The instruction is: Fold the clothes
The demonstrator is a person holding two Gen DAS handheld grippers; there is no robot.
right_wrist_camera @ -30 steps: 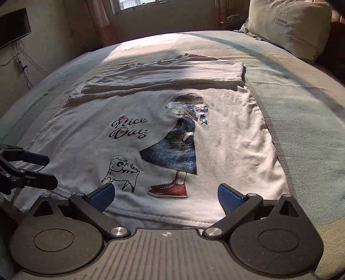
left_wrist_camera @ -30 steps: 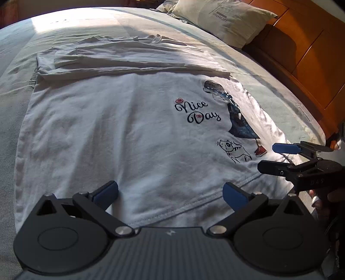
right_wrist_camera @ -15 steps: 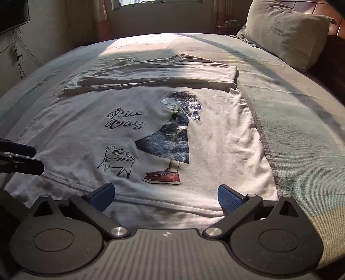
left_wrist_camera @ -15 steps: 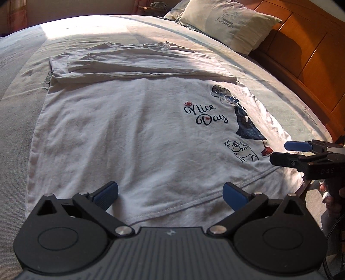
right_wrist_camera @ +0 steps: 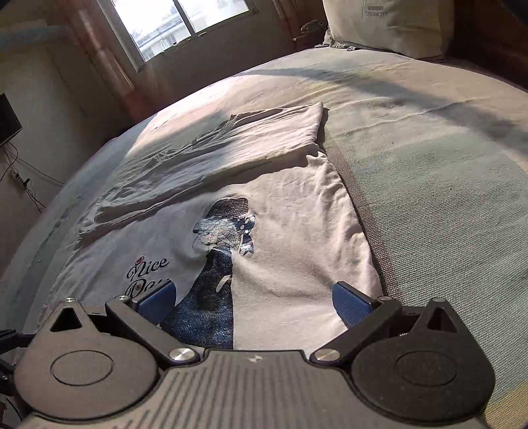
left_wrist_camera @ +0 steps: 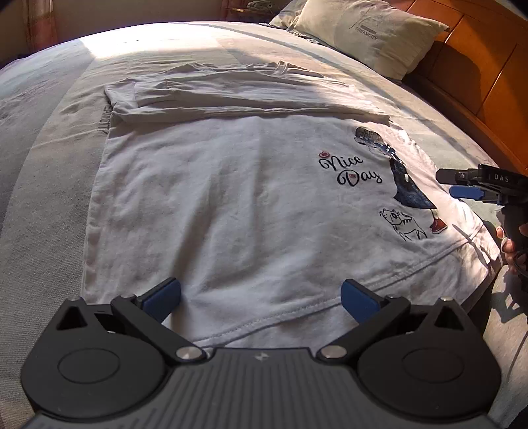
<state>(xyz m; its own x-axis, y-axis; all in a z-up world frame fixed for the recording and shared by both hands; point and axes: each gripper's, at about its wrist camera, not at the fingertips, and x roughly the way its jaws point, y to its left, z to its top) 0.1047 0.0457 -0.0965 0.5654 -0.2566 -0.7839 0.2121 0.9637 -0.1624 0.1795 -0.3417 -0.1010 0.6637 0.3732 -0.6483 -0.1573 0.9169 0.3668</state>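
A white T-shirt (left_wrist_camera: 231,198) with a "Nice Day" print lies flat on the bed, its far part folded over into a band (left_wrist_camera: 247,95). My left gripper (left_wrist_camera: 260,297) is open above the near hem, with nothing between its fingers. In the same view the right gripper (left_wrist_camera: 462,184) hovers over the shirt's right side, held by a hand (left_wrist_camera: 511,237). The right wrist view shows the right gripper (right_wrist_camera: 252,298) open over the printed figure on the T-shirt (right_wrist_camera: 297,231), with the folded band (right_wrist_camera: 231,148) beyond it.
A beige pillow (left_wrist_camera: 369,36) leans on the wooden headboard (left_wrist_camera: 478,66) at the far right. Grey-green bedspread (right_wrist_camera: 429,165) lies bare to the right of the shirt. A window (right_wrist_camera: 184,23) and a wall screen (right_wrist_camera: 8,122) are behind the bed.
The right gripper has risen and moved forward from the hem to above the printed figure. The left gripper has shifted slightly and still sits over the near hem. Both stayed open.
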